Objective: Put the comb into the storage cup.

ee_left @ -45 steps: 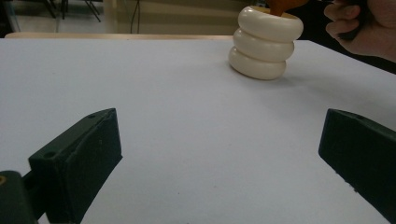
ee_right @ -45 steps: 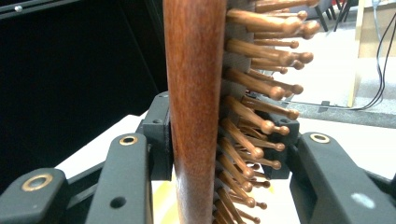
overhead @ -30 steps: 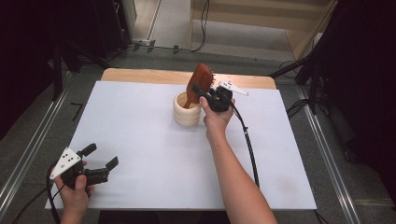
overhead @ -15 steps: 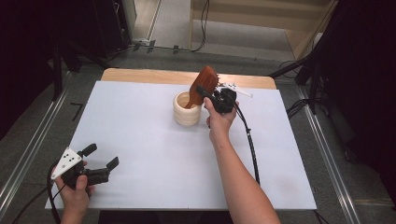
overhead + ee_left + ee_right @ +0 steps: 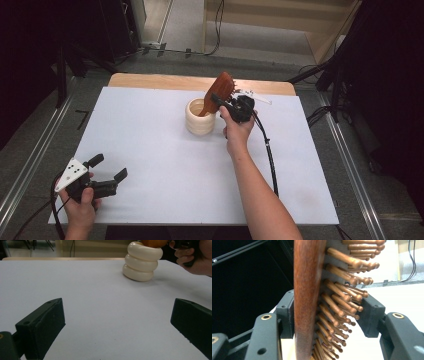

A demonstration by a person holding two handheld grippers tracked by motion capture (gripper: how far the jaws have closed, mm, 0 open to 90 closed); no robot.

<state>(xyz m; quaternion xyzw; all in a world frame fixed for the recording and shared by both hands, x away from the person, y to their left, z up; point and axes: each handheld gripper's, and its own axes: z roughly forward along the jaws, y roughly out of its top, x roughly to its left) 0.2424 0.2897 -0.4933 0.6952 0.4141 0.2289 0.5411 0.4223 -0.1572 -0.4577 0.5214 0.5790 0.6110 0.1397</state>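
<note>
1. Since the earlier frames the wooden hairbrush (image 5: 220, 92) has barely shifted: it leaned out of the cream ribbed holder (image 5: 200, 116) then and it leans there now. What has changed is the right tool (image 5: 224, 101), whose jaws have just been opening around the brush head.
2. The hairbrush stands handle-down inside the holder, its paddle head tilted up and away to the holder's far right side.
3. In the right gripper view the brush (image 5: 308, 297) sits edge-on between the jaws. The left pad lies against or just beside the smooth back, while the right pad stands close to the bristle tips; whether it touches them I cannot tell. The jaws are partly spread, no longer clamped tight.
4. The right hand (image 5: 236, 131) holds its tool just to the right of the holder, its cable trailing back toward the near edge of the counter (image 5: 150, 150).
5. The holder, three stacked rings, stands on the white counter toward the far side, near the middle.
6. The left tool (image 5: 107, 172) rests well apart from the holder, at the counter's near left corner. Its jaws are spread wide with nothing between them, as the left gripper view shows, looking toward the holder (image 5: 142, 262).
</note>
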